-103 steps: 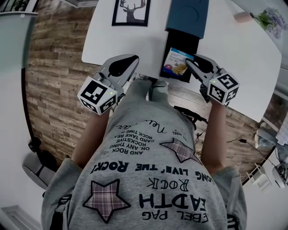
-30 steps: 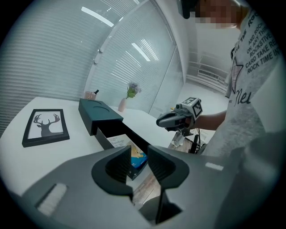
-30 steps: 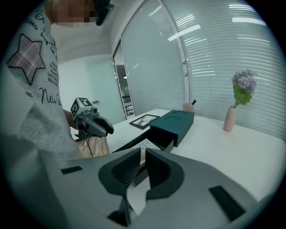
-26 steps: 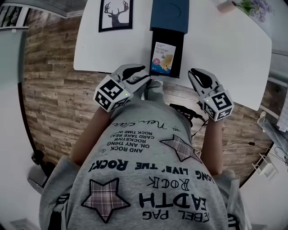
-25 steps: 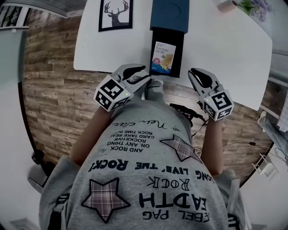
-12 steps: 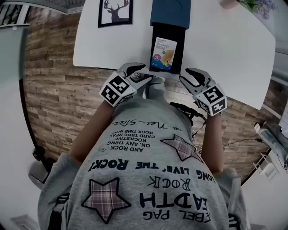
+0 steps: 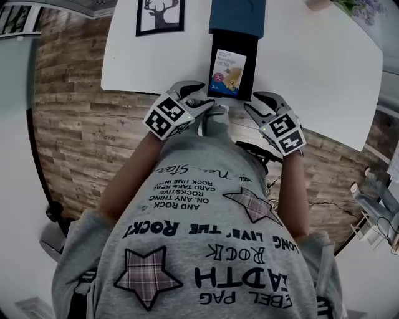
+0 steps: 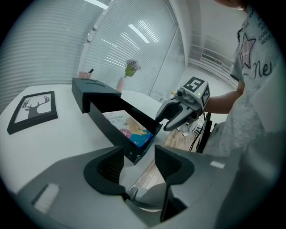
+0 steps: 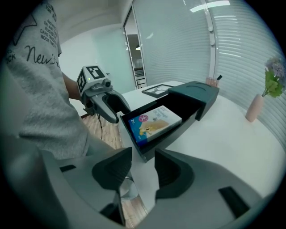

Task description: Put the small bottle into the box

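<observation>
An open black box (image 7: 232, 57) lies on the white table (image 7: 312, 81). A printed carton (image 7: 228, 68) lies flat inside it, and its dark blue lid (image 7: 240, 15) sits at the far end. No small bottle shows in any view. My left gripper (image 7: 201, 96) hovers at the table's front edge, left of the box's near end (image 8: 134, 150). My right gripper (image 7: 257, 103) hovers to the right of that end (image 9: 143, 145). Both have just been opening. In their own views, the left gripper (image 8: 136, 163) and the right gripper (image 9: 143, 172) stand open with nothing between the pads.
A framed deer picture (image 7: 161, 15) lies at the table's far left. A pink vase with flowers (image 9: 255, 107) stands at the far right. Wooden floor (image 7: 75, 124) lies beside and below the table, with cables (image 7: 262, 159) near the person's right side.
Both grippers have drawn in toward the box's near end and toward each other. The right one has turned inward. The box and carton have not moved.
</observation>
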Tool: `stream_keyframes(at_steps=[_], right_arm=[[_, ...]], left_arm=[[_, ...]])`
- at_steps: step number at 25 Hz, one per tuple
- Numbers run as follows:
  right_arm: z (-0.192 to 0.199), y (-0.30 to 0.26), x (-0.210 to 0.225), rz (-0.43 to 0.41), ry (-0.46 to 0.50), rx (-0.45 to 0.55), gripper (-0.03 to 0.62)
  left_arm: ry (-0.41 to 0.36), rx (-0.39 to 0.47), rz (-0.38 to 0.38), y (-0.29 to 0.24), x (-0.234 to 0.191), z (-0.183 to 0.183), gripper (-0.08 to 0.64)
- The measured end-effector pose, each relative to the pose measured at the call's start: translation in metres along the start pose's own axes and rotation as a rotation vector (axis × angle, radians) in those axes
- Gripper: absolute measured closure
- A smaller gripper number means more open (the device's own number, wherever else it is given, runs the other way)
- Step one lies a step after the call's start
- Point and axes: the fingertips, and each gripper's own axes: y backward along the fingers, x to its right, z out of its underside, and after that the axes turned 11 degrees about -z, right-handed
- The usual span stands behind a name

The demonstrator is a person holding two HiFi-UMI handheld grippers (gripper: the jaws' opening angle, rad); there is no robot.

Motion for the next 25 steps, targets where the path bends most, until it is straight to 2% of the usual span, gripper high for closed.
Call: stream_keyframes(at_steps=[4, 10, 19, 25], right_arm=[[-0.002, -0.0019, 0.0022, 0.002, -0.012, 0.011, 0.448], [-0.0016, -0.0048, 0.0038, 0.006, -0.013, -0.002, 0.448], [-0.0003, -0.0048, 0.0051, 0.003, -0.041, 0.004, 0.448], [0.001, -0.007, 0.0057, -0.021, -0.095, 0.028, 0.448]], left_arm=[[-0.037, -0.025, -0.011, -0.0035, -0.0004, 0.0035, 0.359], [-0.014, 0.013, -0.018, -0.0036, -0.0072, 0.0003, 0.359], [-0.028, -0.001, -0.011, -0.0044, -0.0053, 0.0005, 0.359], [-0.037, -0.036, -0.013, -0.0092, -0.0044, 0.0062, 0.359]])
